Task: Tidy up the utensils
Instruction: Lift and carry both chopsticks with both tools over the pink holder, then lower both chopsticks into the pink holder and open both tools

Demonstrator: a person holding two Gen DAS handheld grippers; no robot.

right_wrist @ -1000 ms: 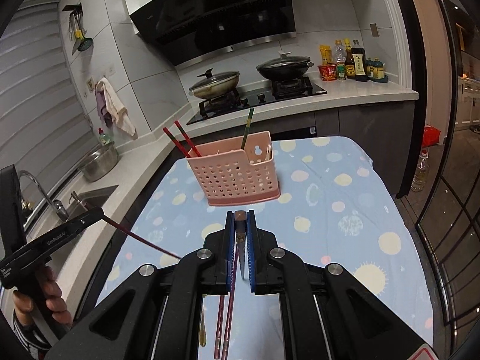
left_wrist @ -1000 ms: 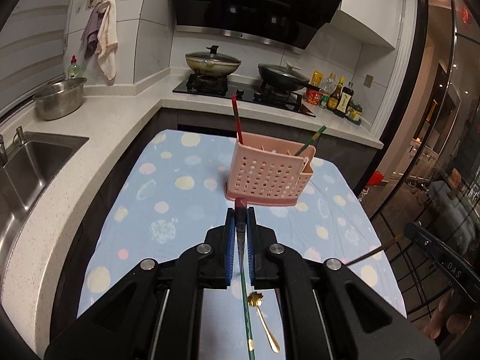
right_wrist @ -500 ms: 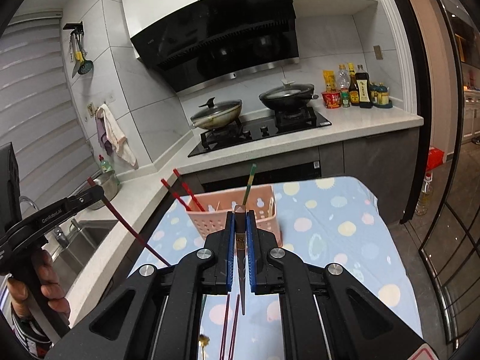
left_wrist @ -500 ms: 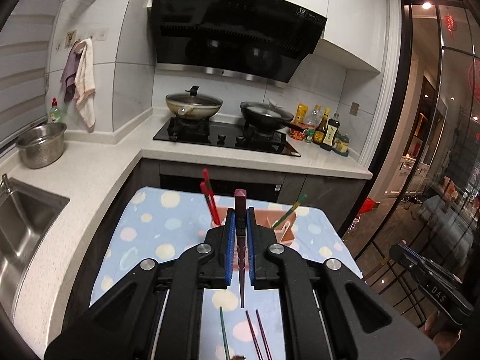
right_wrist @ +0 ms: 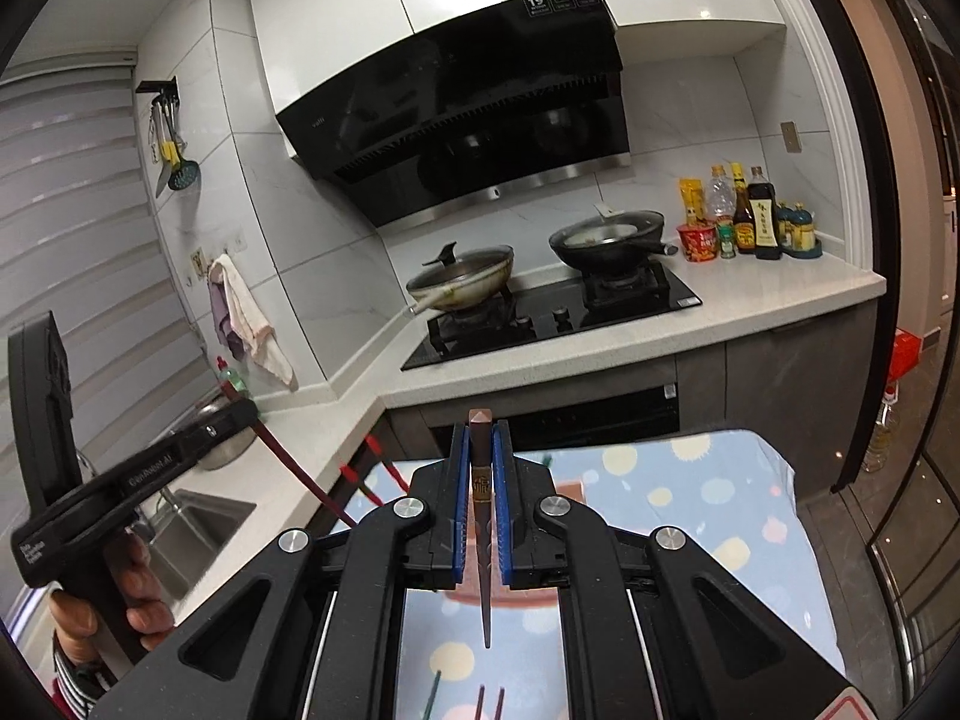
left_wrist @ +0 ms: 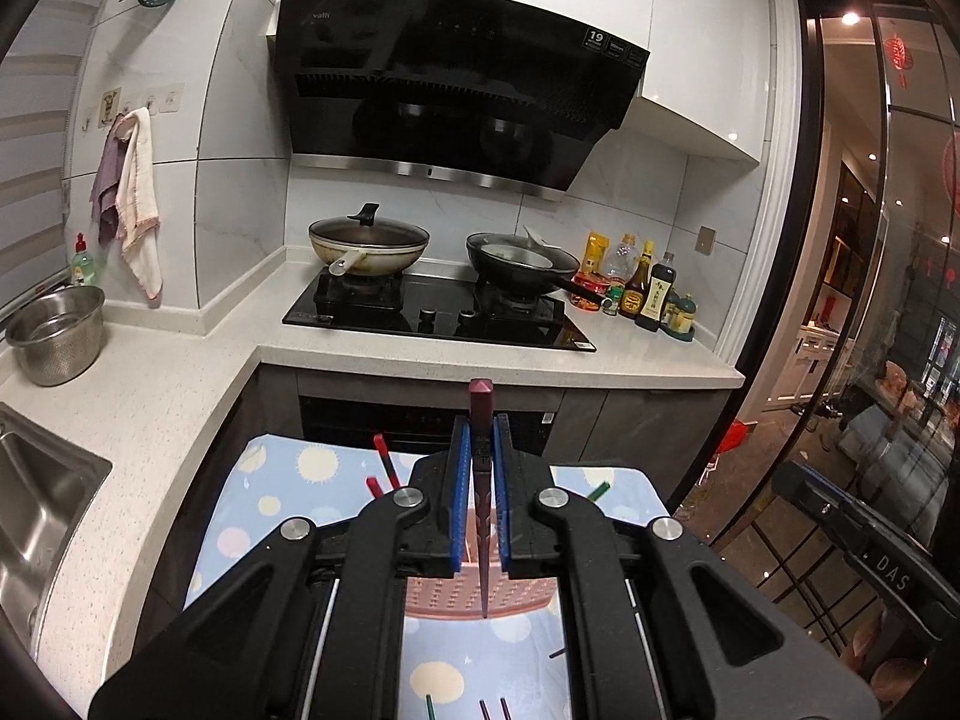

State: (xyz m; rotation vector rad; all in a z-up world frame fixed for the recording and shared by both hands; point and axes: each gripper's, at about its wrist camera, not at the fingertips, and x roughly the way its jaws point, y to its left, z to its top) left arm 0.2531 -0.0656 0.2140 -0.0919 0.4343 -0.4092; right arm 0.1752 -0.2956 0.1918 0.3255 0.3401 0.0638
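My left gripper [left_wrist: 479,429] is shut on a dark red chopstick [left_wrist: 482,516] that hangs tip down over the pink slotted basket [left_wrist: 456,597]. My right gripper [right_wrist: 480,438] is shut on a brown chopstick [right_wrist: 482,540] with a gold mark, above the same basket [right_wrist: 567,489]. The jaws hide most of the basket. Two red chopsticks [left_wrist: 384,462] and a green one [left_wrist: 598,489] stand in it. In the right wrist view a hand holds the left gripper [right_wrist: 249,414] at the left, its chopstick slanting down. Loose chopsticks [right_wrist: 489,699] lie on the cloth below.
The dotted blue tablecloth [right_wrist: 720,492] ends close to the white counter [left_wrist: 180,396]. A sink [left_wrist: 42,510] and steel bowl [left_wrist: 57,333] are at the left. Two pans sit on the black hob [left_wrist: 438,315], with bottles [left_wrist: 651,294] beside it. Glass doors [left_wrist: 870,360] stand at the right.
Both grippers have risen with their chopsticks and tipped up. The basket and table have dropped low in both views, and the hob and hood now fill the middle.
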